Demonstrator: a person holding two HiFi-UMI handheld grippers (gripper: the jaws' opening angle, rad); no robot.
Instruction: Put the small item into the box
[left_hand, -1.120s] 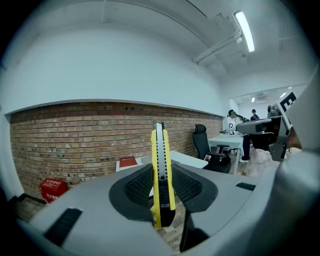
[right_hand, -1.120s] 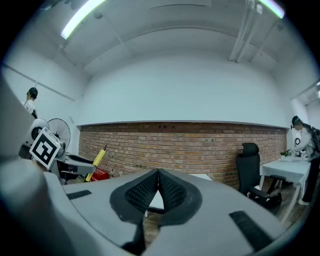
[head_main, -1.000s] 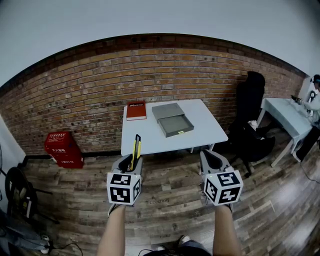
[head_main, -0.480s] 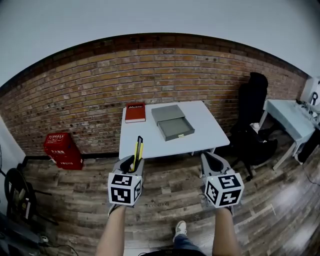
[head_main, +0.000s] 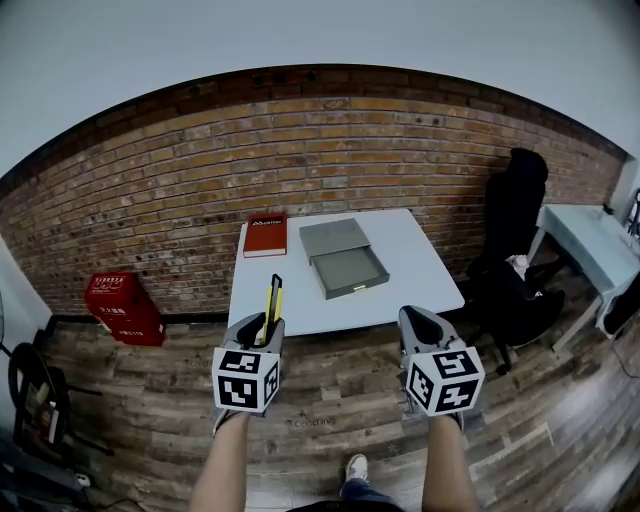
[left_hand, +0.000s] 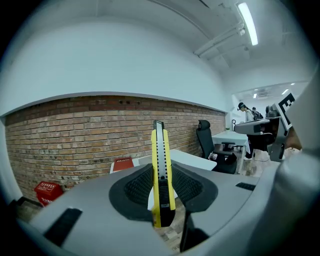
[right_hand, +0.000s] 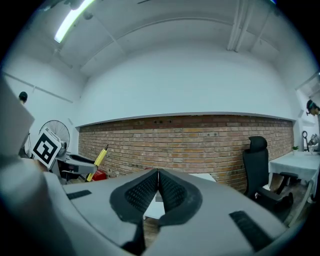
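Note:
A yellow utility knife (head_main: 272, 303) (left_hand: 162, 175) stands upright between the jaws of my left gripper (head_main: 259, 327) (left_hand: 163, 187), which is shut on it. My right gripper (head_main: 417, 322) (right_hand: 158, 189) is shut with nothing between its pads. Both are held over the wooden floor, short of the white table (head_main: 410, 266). On that table lies the grey box (head_main: 345, 259), its drawer pulled out toward me and open on top. In the right gripper view the knife (right_hand: 99, 160) shows at the left.
A red book (head_main: 265, 233) lies at the table's back left corner. A brick wall (head_main: 180, 190) runs behind. A red crate (head_main: 123, 306) sits on the floor at left. A black office chair (head_main: 512, 250) and a second white table (head_main: 595, 238) stand at right.
The table and box have come slightly closer and shifted in the head view as the person steps forward. Both grippers hold the same pose, the knife still gripped.

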